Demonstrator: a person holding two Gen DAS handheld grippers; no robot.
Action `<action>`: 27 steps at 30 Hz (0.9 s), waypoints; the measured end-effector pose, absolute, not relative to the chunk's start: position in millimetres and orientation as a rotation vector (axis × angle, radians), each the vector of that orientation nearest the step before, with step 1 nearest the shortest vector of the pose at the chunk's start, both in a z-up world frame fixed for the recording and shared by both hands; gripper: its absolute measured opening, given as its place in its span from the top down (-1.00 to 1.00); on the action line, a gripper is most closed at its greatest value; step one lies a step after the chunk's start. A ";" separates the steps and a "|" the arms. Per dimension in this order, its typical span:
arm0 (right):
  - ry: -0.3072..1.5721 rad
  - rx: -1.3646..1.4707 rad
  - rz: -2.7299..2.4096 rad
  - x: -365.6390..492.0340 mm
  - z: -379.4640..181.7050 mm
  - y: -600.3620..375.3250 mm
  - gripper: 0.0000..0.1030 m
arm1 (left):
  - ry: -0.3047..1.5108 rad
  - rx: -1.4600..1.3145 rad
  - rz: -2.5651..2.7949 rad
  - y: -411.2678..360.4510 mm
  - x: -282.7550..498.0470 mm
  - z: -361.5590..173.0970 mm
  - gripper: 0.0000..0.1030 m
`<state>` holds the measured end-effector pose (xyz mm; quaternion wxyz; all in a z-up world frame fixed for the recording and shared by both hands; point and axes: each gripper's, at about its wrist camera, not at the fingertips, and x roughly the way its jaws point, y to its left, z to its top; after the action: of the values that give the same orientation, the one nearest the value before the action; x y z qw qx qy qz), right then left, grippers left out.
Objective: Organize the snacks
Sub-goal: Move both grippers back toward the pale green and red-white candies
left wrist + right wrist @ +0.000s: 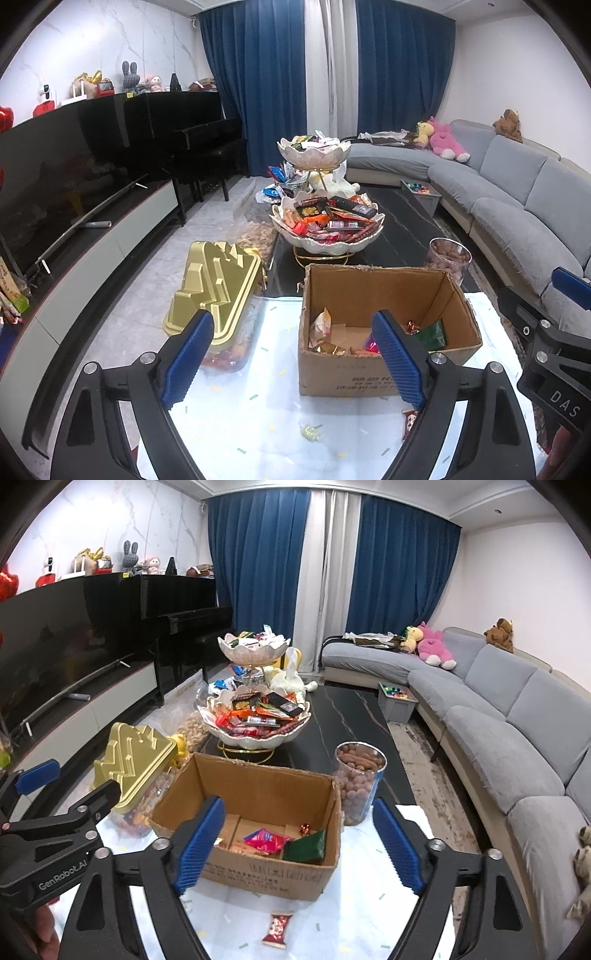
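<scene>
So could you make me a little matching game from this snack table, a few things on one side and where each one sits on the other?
Things:
1. green packet
2. red-and-white candy
3. gold lid
4. clear tub of nuts

Places:
A. on the jar left of the cardboard box
B. inside the box
C. right of the box
D. loose on the white cloth, in front of the box

Pairs: 1-B, 2-D, 3-A, 4-C

Matte black plastic frames on both grippers, left [293, 354] and right [299, 843]. 2 blue ribbed pads [188, 356] each, silver round screws [147, 357] at the joints, triangular cutouts in the arms. White lettering: "GenRobot.AI" on the left body, "DAS" on the right. Bit of bare skin [42, 932] at the handle.
</scene>
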<state>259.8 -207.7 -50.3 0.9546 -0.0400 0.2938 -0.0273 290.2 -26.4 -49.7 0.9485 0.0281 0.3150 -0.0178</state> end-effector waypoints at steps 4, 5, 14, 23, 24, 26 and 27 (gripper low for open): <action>0.591 -0.085 -0.069 249.4 -52.7 -206.7 -0.65 | 0.637 0.067 -0.025 -26.9 282.2 -51.7 -0.77; 0.590 -0.084 -0.072 248.1 -53.1 -206.8 -0.65 | 0.635 0.072 -0.020 -26.4 280.7 -52.6 -0.78; 0.616 -0.074 -0.084 236.5 -71.7 -209.2 -0.65 | 0.650 0.073 0.002 -23.3 270.6 -70.0 -0.81; 0.640 -0.063 -0.086 228.3 -95.5 -210.8 -0.64 | 0.659 0.104 -0.024 -30.4 260.4 -93.3 -0.88; 0.646 -0.059 -0.094 227.5 -99.7 -211.8 -0.64 | 0.658 0.099 -0.021 -29.8 259.1 -96.9 -0.88; 0.653 -0.053 -0.105 224.8 -106.9 -213.7 -0.65 | 0.657 0.088 -0.016 -28.6 256.0 -103.6 -0.88; 0.657 -0.052 -0.105 223.8 -110.8 -214.3 -0.65 | 0.660 0.082 -0.013 -27.9 255.3 -108.1 -0.88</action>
<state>223.8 -214.3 -110.8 0.9449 -0.0254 0.3223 -0.0516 255.3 -27.9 -108.1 0.9452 0.0401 0.3240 -0.0066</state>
